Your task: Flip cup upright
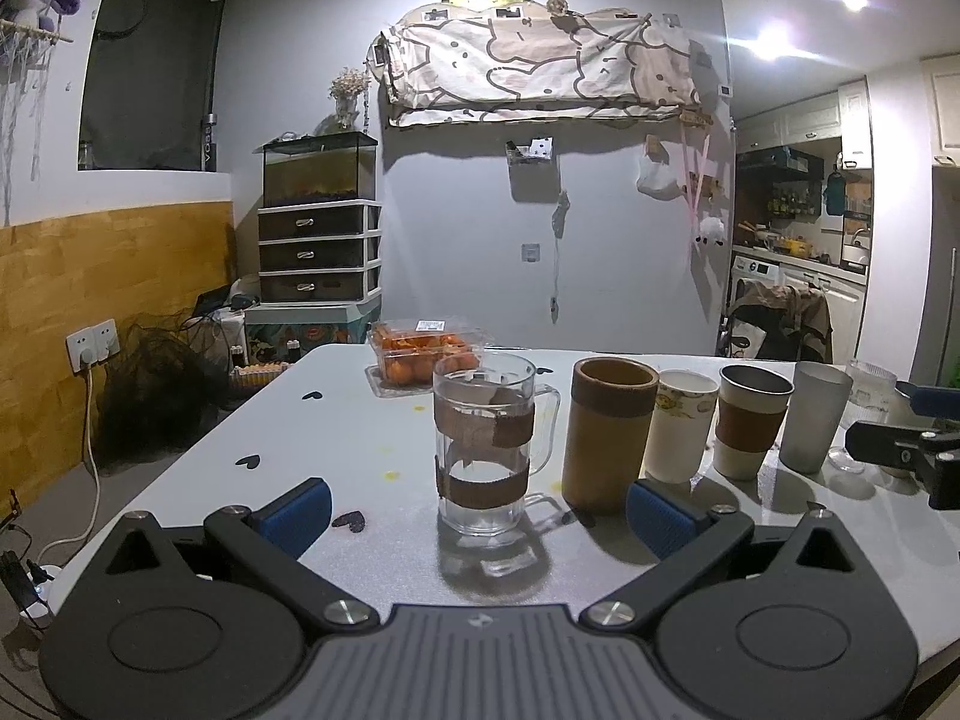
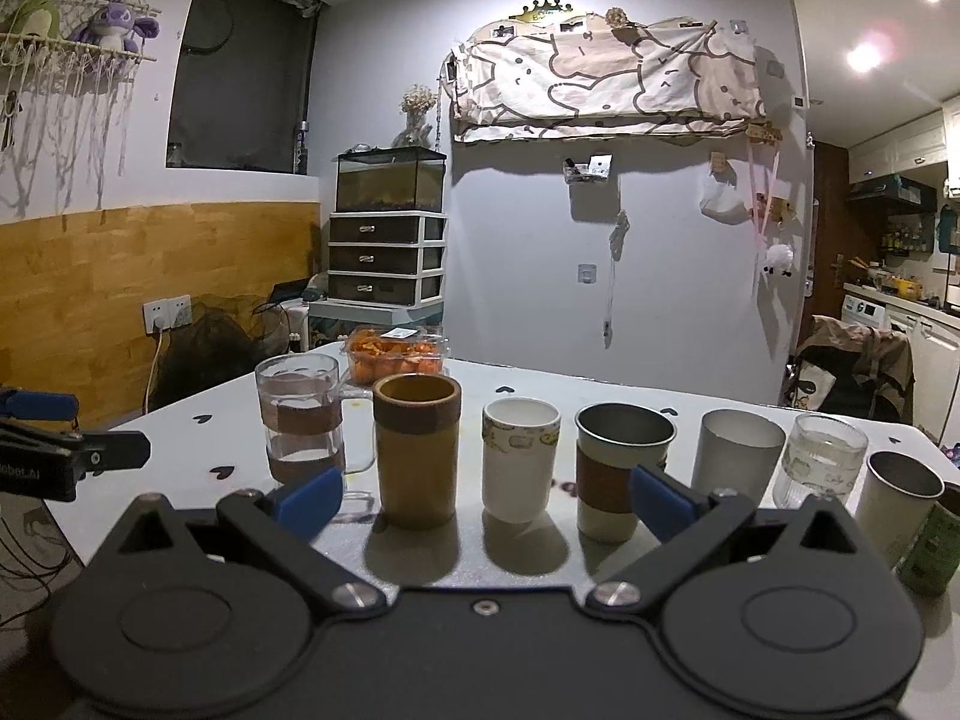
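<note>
Several cups stand upright in a row on the grey table (image 1: pixel 336 438). From the left: a clear glass mug (image 1: pixel 485 444) with brown bands, a tan bamboo cup (image 1: pixel 609 433), a white paper cup (image 1: pixel 681 425), a cup with a brown sleeve (image 1: pixel 750 420) and a frosted grey cup (image 1: pixel 816 415). The right wrist view shows the same glass mug (image 2: pixel 300 420), bamboo cup (image 2: pixel 417 450), white cup (image 2: pixel 519 459), sleeved cup (image 2: pixel 615 468) and grey cup (image 2: pixel 735 456). My left gripper (image 1: pixel 477 516) is open, just before the glass mug. My right gripper (image 2: pixel 489 495) is open, before the white cup.
A ribbed clear glass (image 2: pixel 825 459), a metal-lined white cup (image 2: pixel 897 507) and a green can (image 2: pixel 933 540) stand at the right end. A clear box of oranges (image 1: pixel 423 354) sits at the table's far side. A drawer unit (image 1: pixel 318 252) stands by the wall.
</note>
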`<state>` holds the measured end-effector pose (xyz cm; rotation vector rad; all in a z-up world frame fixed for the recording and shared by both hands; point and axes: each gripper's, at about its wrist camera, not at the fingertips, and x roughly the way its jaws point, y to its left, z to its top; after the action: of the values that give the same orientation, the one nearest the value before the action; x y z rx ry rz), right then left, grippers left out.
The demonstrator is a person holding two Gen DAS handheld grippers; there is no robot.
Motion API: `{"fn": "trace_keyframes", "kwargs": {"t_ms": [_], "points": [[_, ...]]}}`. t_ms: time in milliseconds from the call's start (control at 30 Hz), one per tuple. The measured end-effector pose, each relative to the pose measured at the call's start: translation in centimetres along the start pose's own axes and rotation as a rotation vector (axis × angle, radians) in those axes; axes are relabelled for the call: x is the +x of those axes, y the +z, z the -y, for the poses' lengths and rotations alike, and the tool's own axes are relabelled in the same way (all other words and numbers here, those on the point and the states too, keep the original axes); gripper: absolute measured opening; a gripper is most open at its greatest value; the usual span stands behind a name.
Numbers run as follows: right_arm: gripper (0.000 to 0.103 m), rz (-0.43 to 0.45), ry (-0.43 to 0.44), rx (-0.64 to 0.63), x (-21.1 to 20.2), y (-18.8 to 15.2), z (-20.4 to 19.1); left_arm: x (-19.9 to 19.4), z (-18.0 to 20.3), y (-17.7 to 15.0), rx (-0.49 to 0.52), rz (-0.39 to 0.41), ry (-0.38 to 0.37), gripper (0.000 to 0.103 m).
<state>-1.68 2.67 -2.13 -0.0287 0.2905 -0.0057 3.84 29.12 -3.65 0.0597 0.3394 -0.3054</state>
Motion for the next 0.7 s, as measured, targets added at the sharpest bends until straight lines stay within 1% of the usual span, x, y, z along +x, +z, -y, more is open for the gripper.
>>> {"fn": "trace_keyframes", "kwargs": {"t_ms": [700], "points": [[0.103,-0.005,-0.005,0.006,0.05,-0.31,-0.05,0.2,0.18,-0.29,-0.013,-0.005,0.001,0.103]]}}
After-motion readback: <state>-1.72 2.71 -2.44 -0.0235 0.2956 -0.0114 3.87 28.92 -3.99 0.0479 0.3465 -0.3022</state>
